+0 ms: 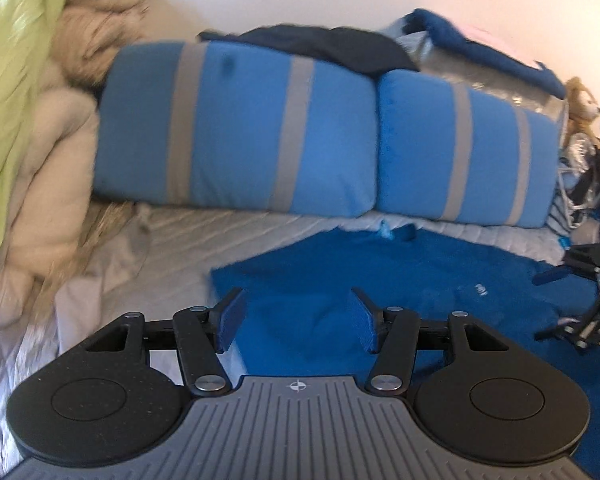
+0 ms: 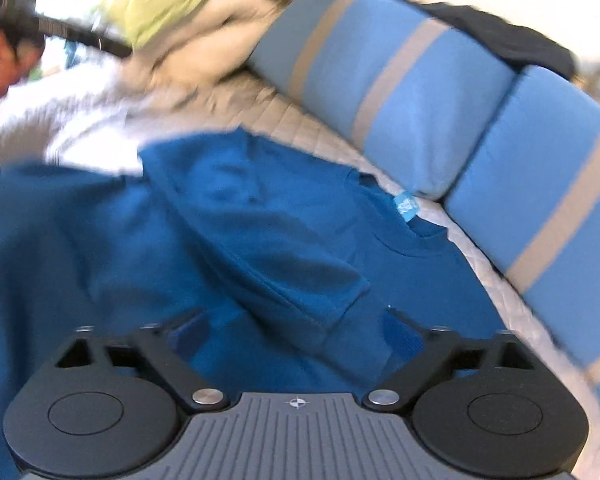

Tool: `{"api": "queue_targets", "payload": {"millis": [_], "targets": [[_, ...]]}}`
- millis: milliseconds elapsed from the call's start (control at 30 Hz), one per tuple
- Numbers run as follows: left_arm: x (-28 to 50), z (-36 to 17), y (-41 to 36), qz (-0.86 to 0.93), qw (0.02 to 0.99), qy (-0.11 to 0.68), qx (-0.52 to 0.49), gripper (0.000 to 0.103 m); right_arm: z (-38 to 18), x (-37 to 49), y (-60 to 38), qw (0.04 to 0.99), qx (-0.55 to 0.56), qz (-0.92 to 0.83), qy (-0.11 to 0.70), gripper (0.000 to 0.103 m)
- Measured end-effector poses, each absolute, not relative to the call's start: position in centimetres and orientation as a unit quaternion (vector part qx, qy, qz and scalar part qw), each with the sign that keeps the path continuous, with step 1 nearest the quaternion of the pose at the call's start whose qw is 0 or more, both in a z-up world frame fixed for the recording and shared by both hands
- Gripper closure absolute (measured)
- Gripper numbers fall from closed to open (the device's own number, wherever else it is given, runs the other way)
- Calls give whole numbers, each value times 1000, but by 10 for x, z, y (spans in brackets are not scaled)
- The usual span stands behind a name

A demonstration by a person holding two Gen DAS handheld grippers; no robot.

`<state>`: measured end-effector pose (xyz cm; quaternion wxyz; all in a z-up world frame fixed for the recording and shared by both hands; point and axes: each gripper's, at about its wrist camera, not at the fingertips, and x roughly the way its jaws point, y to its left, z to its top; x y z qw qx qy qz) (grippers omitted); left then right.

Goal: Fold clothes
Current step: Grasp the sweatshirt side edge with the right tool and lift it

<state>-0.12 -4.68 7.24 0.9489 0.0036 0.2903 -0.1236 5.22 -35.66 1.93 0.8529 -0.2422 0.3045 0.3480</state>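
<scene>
A blue sweatshirt [image 1: 440, 280] lies flat on the white quilted bed cover [image 1: 172, 248], its collar and light blue label [image 2: 405, 205] toward the pillows. One sleeve [image 2: 284, 264] is folded across the body. My left gripper [image 1: 298, 320] hangs open over the sweatshirt's left edge, and its blue pads grip nothing. My right gripper [image 2: 294, 320] stands wide open low over the garment. The sleeve's cuff [image 2: 340, 320] lies between its fingers, with no pad pressing on it. The right gripper [image 1: 552, 304] also shows at the right edge of the left wrist view.
Two blue pillows with grey stripes [image 1: 240, 128] line the wall behind the sweatshirt, a dark garment [image 1: 332, 44] draped on top. A beige blanket pile [image 1: 60, 140] and green cloth [image 1: 20, 40] fill the left. A stuffed toy [image 1: 582, 100] sits far right. A person [image 2: 4, 52] is beyond the bed.
</scene>
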Motion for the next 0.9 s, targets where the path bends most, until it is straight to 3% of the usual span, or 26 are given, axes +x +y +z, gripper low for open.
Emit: {"api": "queue_targets", "payload": {"millis": [333,367,400,433,733,767,800,867,900], "targets": [[-13,45,-22,-105,942,319,-18,48,-26,103,-310,779,-352,397,333,55],[-14,43,-21,-103,941,322,-17,48,-30,105,-307,772,-356,402,340,68],[-14,40,-19,-102,940,324,-17,48,-31,106,-306,769,-360,402,344,88],[-15,38,-19,-101,940,326,-17,48,-33,107,-305,765,-363,401,348,93],[-16,27,-13,-96,936,338,-25,48,-12,65,-306,730,-394,432,354,91],[-16,27,-13,-96,936,338,-27,48,-12,62,-305,727,-402,431,352,80],[-17,27,-13,-95,936,337,-27,48,-13,60,-305,724,-409,431,350,60],[-18,27,-15,-96,937,336,-27,48,-15,61,-304,728,-418,425,339,44],[-18,28,-16,-96,937,336,-26,48,-15,62,-304,730,-423,422,333,44]]}}
